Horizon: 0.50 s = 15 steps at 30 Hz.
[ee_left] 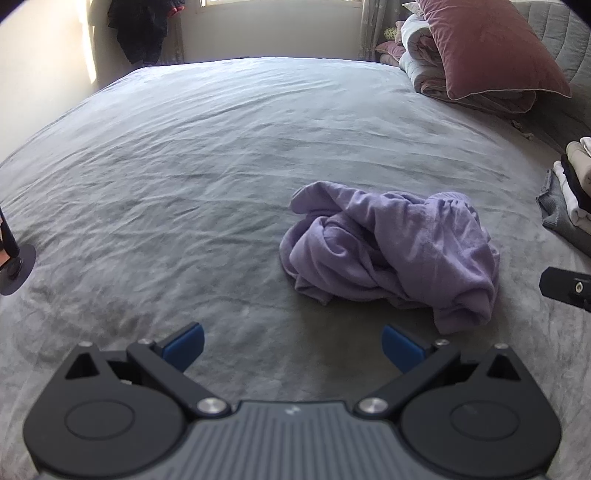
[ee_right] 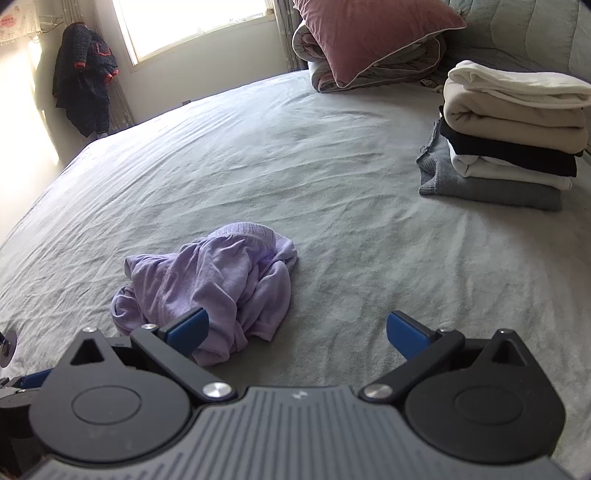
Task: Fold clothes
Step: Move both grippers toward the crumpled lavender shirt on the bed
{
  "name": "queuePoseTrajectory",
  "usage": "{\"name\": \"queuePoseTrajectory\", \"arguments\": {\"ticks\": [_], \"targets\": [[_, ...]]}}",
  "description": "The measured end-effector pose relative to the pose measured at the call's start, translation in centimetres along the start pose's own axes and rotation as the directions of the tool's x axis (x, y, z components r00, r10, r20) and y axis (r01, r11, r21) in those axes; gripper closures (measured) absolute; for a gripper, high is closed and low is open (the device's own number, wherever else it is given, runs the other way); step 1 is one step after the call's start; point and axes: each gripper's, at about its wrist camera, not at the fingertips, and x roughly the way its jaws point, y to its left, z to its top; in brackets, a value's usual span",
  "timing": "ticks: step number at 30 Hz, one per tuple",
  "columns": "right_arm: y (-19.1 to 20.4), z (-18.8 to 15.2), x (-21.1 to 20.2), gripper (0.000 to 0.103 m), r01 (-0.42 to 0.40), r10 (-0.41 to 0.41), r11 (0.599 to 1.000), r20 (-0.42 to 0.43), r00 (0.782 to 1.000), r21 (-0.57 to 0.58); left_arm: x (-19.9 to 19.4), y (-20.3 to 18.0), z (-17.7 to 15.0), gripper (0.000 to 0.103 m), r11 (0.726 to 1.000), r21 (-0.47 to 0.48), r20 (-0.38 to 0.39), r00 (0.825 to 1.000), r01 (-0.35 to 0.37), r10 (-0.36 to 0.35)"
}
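Nearest, the left gripper (ee_left: 292,345) hovers above the grey bed sheet (ee_left: 184,166) with its blue-tipped fingers spread wide and nothing between them; the right gripper (ee_right: 297,332) is likewise spread and empty. Just beyond them lies the crumpled lilac garment (ee_right: 214,284), bunched in a heap on the sheet, ahead and right of the left gripper, ahead and left of the right one. Farther right sits a stack of folded clothes (ee_right: 509,140). At the far right a pink pillow (ee_right: 369,33) rests on a rolled duvet (ee_right: 373,70).
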Motion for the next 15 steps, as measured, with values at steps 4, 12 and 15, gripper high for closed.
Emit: {"name": "queuePoseTrajectory", "arguments": {"ticks": [4, 12, 15], "targets": [[0.5, 0.0, 0.6, 0.000, 0.008, -0.008, 1.000, -0.010, 1.000, -0.018, 0.2, 0.2, 0.2, 0.000, 1.000, 0.002, 0.000, 1.000, -0.014, 0.014], [1.5, 0.0, 1.7, 0.000, 0.022, -0.024, 0.998, -0.028, 0.999, -0.054, 0.3, 1.6, 0.5, 0.000, 1.000, -0.022, 0.002, 1.000, -0.016, 0.016], [2.0, 0.1, 2.1, 0.000, 0.022, -0.024, 0.998, -0.029, 0.999, -0.067, 0.5, 2.1, 0.5, 0.000, 0.999, -0.032, -0.005, 1.000, -0.021, 0.021]]}}
